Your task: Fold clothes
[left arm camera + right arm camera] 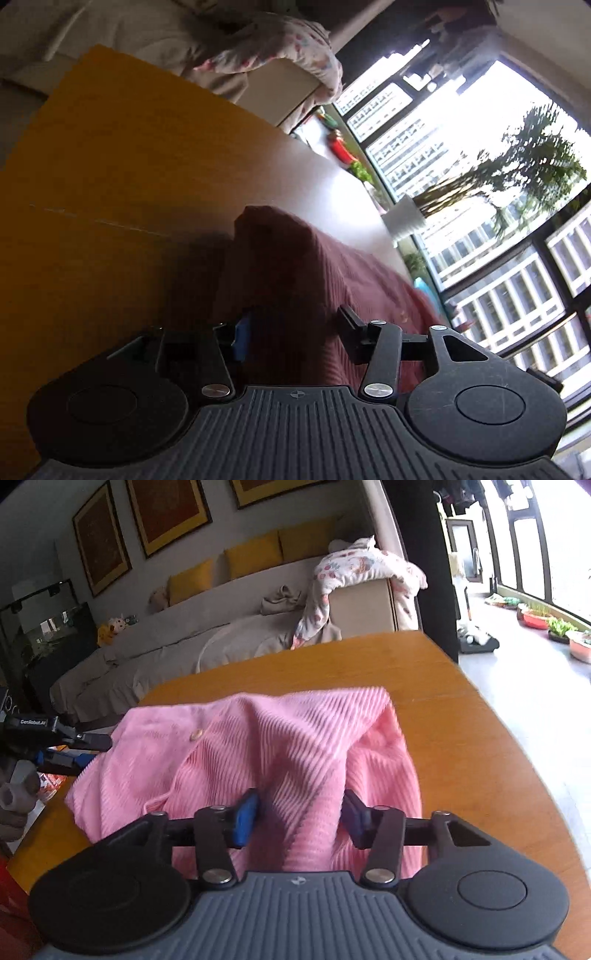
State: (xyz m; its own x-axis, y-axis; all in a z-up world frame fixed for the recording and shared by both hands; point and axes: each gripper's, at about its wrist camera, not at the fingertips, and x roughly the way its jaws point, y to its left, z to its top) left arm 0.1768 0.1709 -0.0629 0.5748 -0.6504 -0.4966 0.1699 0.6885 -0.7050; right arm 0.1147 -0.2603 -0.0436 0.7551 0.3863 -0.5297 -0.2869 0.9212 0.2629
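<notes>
A pink ribbed cardigan [258, 746] with a small button lies bunched on the wooden table [461, 720]. My right gripper [301, 818] straddles a raised fold of it; the blue pads [243, 818] stand apart with fabric between them. In the left wrist view the same garment [314, 280] looks dark red in shadow. My left gripper [291, 328] has its jaws apart with cloth between them. It also shows in the right wrist view [88, 749] at the cardigan's left edge.
A beige sofa [184, 635] with yellow cushions and a floral blanket [354, 572] stands behind the table. Large windows and potted plants [554, 627] are to the right. A white pot [404, 218] sits near the table's far edge.
</notes>
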